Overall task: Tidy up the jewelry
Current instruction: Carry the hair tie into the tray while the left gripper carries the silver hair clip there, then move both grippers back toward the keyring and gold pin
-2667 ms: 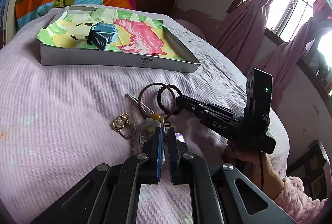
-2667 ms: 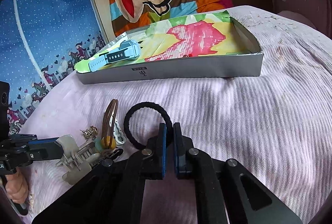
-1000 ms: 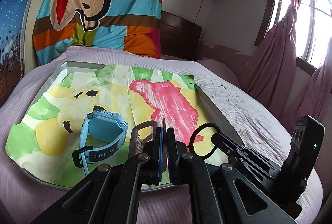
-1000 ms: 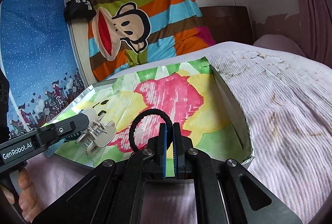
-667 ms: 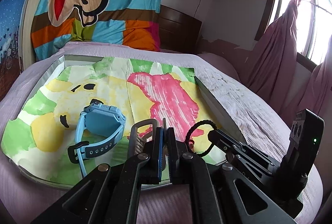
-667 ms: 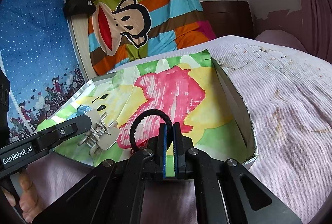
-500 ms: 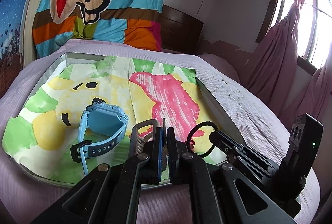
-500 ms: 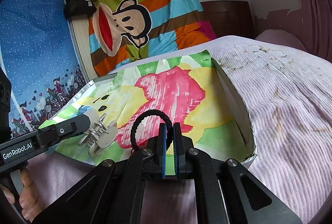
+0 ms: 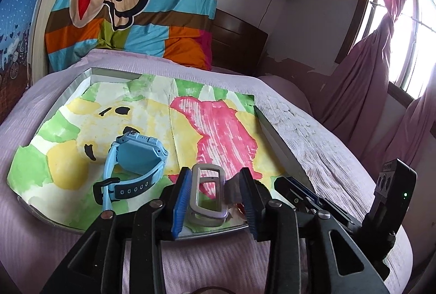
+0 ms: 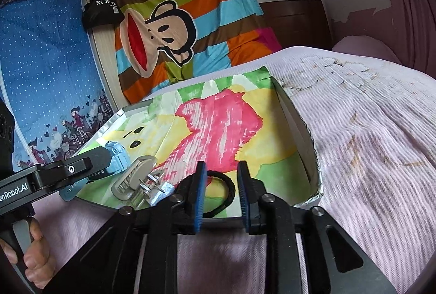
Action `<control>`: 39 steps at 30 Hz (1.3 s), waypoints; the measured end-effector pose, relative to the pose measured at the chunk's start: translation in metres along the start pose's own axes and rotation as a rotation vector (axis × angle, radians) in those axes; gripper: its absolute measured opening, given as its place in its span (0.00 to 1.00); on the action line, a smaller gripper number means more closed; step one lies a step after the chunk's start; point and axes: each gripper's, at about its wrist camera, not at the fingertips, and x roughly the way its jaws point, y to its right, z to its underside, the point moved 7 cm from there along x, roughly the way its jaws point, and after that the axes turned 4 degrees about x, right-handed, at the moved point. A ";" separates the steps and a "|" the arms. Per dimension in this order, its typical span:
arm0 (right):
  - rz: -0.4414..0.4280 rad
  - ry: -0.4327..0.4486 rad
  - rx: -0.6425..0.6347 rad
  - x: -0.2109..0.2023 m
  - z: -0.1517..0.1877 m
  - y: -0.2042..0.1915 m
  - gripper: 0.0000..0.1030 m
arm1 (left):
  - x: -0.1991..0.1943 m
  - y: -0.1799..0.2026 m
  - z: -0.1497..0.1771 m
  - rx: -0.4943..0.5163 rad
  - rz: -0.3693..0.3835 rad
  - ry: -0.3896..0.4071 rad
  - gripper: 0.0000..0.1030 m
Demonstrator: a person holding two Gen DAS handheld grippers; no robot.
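Left wrist view: grey hair clip [image 9: 206, 194] lies in the shallow tray [image 9: 278, 141], at its near edge, on the painted paper liner [image 9: 218, 128]. It sits between the blue pads of the left gripper [image 9: 215, 201], whose jaws are spread wide & grip nothing; can't tell if the left pad touches the clip. Blue watch [image 9: 136, 166] rests on the liner just left of the clip, strap curled toward the near rim.

Right wrist view: black hair tie [image 10: 222, 194] lies flat on the liner near the tray's front edge, between the parted jaws of the right gripper [image 10: 220, 194], not pinched. Clip [image 10: 139, 181] is just left of it, w/ the left gripper's finger [image 10: 68, 171] beside the watch [image 10: 117, 158]. A hand [image 10: 30, 256] holds that gripper's handle. Tray sits on a pink bedspread [image 10: 368, 144]; striped monkey blanket [image 10: 174, 30] behind.
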 end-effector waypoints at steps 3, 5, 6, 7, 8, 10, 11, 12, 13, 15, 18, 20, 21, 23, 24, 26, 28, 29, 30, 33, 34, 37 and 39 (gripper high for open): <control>-0.002 0.030 0.008 -0.009 -0.002 0.003 0.36 | -0.007 0.002 -0.001 -0.003 -0.001 0.020 0.44; -0.003 0.054 0.006 -0.017 -0.003 0.003 0.39 | -0.014 0.001 -0.001 -0.008 -0.015 0.036 0.52; -0.002 0.066 0.003 -0.021 -0.004 0.004 0.42 | -0.017 0.001 0.000 -0.008 -0.021 0.044 0.54; -0.002 0.082 -0.002 -0.027 -0.005 0.002 0.47 | -0.022 0.000 0.000 -0.007 -0.031 0.056 0.58; -0.004 0.096 -0.006 -0.032 -0.006 0.002 0.51 | -0.026 -0.001 0.000 -0.006 -0.038 0.065 0.62; 0.000 0.120 -0.019 -0.044 -0.007 0.000 0.56 | -0.036 -0.002 0.000 -0.004 -0.064 0.087 0.69; -0.005 0.130 -0.028 -0.050 -0.008 -0.002 0.60 | -0.041 -0.003 0.000 -0.004 -0.076 0.102 0.75; -0.009 0.138 -0.039 -0.054 -0.008 -0.004 0.62 | -0.046 -0.005 0.000 -0.005 -0.088 0.114 0.79; -0.008 0.150 -0.052 -0.060 -0.009 -0.006 0.66 | -0.052 -0.007 0.001 -0.006 -0.104 0.128 0.85; -0.015 0.178 -0.078 -0.073 -0.011 -0.011 0.72 | -0.064 -0.011 0.003 -0.001 -0.144 0.155 0.94; -0.030 0.213 -0.105 -0.094 -0.011 -0.019 0.80 | -0.081 -0.016 0.008 0.018 -0.198 0.186 1.00; -0.037 0.231 -0.119 -0.105 -0.010 -0.024 0.84 | -0.091 -0.019 0.010 0.018 -0.215 0.202 1.00; -0.039 0.238 -0.126 -0.110 -0.010 -0.025 0.85 | -0.096 -0.020 0.012 0.017 -0.220 0.207 1.00; -0.039 0.246 -0.141 -0.119 -0.008 -0.029 0.88 | -0.106 -0.023 0.016 0.021 -0.234 0.217 1.00; -0.038 0.251 -0.146 -0.123 -0.007 -0.030 0.88 | -0.109 -0.024 0.018 0.024 -0.239 0.220 1.00; -0.046 0.256 -0.155 -0.132 -0.003 -0.031 0.88 | -0.117 -0.026 0.023 0.035 -0.251 0.225 1.00; -0.048 0.254 -0.164 -0.139 0.002 -0.033 0.88 | -0.125 -0.028 0.027 0.044 -0.261 0.230 1.00; -0.047 0.254 -0.167 -0.141 0.005 -0.034 0.89 | -0.128 -0.029 0.029 0.046 -0.264 0.231 1.00; -0.047 0.253 -0.171 -0.144 0.009 -0.035 0.89 | -0.131 -0.030 0.032 0.050 -0.266 0.232 1.00; -0.050 0.243 -0.181 -0.150 0.018 -0.037 0.89 | -0.140 -0.030 0.039 0.068 -0.277 0.235 1.00; -0.052 0.240 -0.186 -0.152 0.021 -0.037 0.89 | -0.143 -0.031 0.041 0.075 -0.281 0.236 1.00; -0.048 0.224 -0.216 -0.155 0.029 -0.039 0.89 | -0.150 -0.032 0.049 0.101 -0.288 0.225 1.00; -0.053 0.206 -0.240 -0.158 0.035 -0.042 0.89 | -0.152 -0.032 0.055 0.121 -0.293 0.210 1.00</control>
